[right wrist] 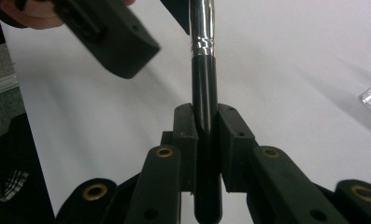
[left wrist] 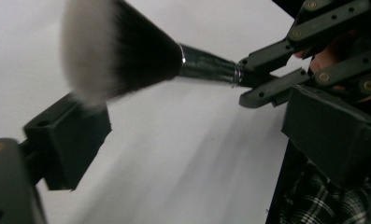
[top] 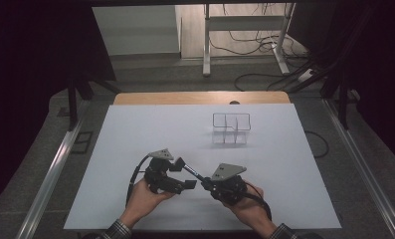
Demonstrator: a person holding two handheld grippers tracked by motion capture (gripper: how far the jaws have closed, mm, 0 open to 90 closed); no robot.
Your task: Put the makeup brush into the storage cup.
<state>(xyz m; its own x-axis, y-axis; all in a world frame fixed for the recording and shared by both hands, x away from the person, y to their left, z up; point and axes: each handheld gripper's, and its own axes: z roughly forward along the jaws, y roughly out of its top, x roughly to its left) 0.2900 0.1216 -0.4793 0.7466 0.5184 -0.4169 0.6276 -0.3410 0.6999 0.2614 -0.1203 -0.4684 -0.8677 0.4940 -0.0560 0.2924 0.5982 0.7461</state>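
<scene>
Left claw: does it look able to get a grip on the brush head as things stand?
Probably yes. The left claw stands open with the brush bristles right at its jaws, one jaw brushing the tips. The right claw holds the handle steady, and nothing lies between them over the bare white table.

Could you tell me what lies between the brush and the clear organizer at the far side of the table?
Nothing: in the high view, bare white table separates the brush from the organizer.

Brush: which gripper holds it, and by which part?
The right gripper clamps the brush by its black handle; the left gripper is open around the bristles.
</scene>
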